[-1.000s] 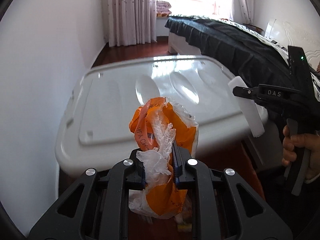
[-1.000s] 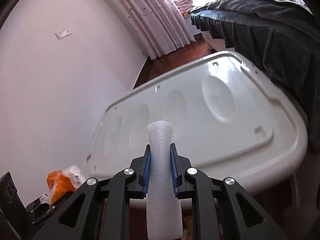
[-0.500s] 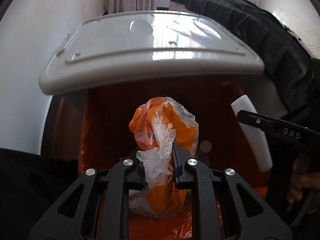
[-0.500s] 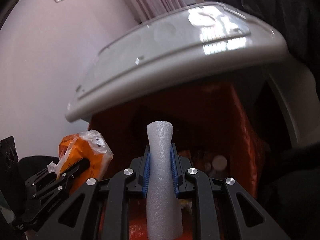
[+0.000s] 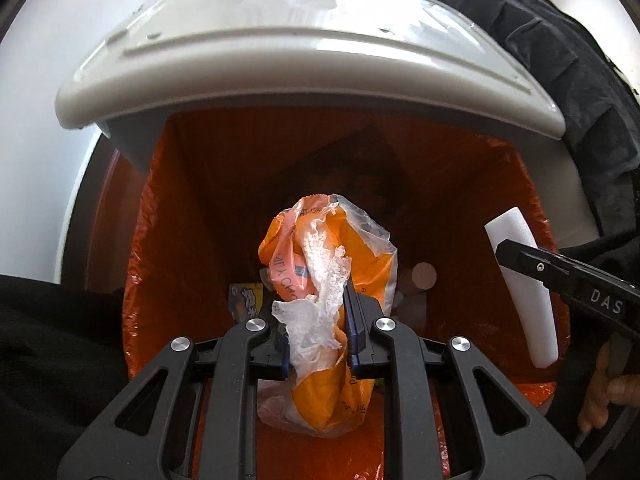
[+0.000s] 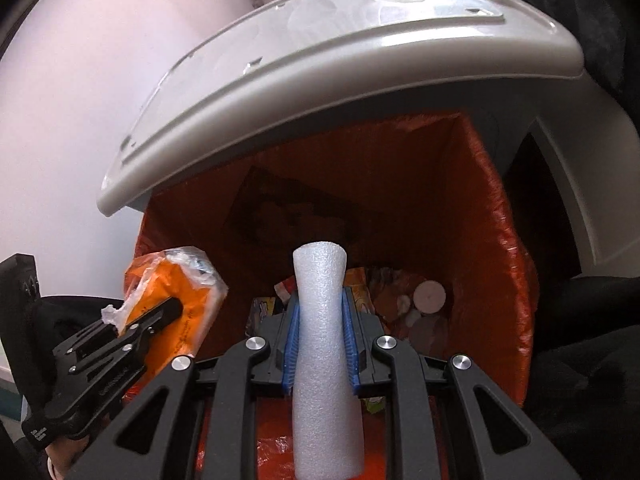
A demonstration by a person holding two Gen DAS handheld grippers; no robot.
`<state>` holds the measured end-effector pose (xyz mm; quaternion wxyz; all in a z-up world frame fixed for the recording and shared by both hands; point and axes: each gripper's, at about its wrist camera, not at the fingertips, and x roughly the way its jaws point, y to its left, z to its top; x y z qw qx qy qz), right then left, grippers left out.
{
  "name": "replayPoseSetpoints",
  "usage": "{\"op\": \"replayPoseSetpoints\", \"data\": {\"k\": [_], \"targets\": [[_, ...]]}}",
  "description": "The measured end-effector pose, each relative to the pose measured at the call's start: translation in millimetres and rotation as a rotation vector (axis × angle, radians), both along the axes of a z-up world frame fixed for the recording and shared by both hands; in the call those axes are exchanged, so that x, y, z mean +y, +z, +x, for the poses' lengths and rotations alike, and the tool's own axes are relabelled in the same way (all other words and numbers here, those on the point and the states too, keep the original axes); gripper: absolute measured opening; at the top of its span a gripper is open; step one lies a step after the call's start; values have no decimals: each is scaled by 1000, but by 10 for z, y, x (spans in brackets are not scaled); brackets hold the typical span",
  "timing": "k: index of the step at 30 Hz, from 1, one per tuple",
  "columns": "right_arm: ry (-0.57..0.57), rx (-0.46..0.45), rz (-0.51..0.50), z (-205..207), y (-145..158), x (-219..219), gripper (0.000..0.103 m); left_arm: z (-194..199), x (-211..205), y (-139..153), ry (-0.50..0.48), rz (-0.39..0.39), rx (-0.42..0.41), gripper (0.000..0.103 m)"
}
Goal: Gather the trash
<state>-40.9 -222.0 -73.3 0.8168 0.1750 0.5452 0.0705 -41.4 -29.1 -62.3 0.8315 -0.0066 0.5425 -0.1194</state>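
A white bin (image 5: 132,148) with its grey lid (image 5: 304,60) raised stands between a pale wall (image 6: 80,92) and a dark-covered bed (image 5: 560,72), its orange liner (image 5: 532,220) opening wide toward both cameras. The lid tilts up over the far side of the bin, apparently so that both loads can go in from the near side. Inside the bin, on the bottom, lie crumpled wrappers (image 6: 372,284) and a small pale disc (image 6: 429,297), so some trash is already collected.

Over the near-left part of the bin's mouth, the left gripper (image 5: 318,330) pinches a crumpled orange-and-clear plastic bag (image 5: 328,272) with white tissue (image 5: 320,304) bunched into it; the grasp sits mid-bundle, which probably keeps the loose wad together. Over the near-right part of the mouth, the right gripper (image 6: 320,344) pinches a white foam tube (image 6: 320,320) around its middle, the tube pointing forward and down into the bin. Both pieces hang above the liner, not touching it, seemingly placed so that letting go would drop them inside. Neither is released yet.
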Motion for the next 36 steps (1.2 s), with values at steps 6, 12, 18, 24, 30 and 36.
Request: {"op": "replayPoseSetpoints", "data": {"k": [6, 12, 18, 24, 30, 36], "targets": [[11, 20, -36, 65, -79, 101, 22, 6, -6, -17, 10, 10, 3, 19], [8, 49, -66, 95, -138, 135, 64, 68, -5, -63, 63, 39, 12, 40], [-73, 10, -114, 79, -77, 31, 87, 45, 68, -13, 134, 10, -37, 77], [-133, -47, -115, 31, 19, -70, 90, 0, -12, 21, 138, 50, -77, 80], [-132, -190, -199, -34, 239, -36, 98, -71, 128, 265, 185, 53, -202, 87], [-47, -284, -336, -51, 373, 177, 98, -63, 114, 548, 183, 100, -305, 91]]}}
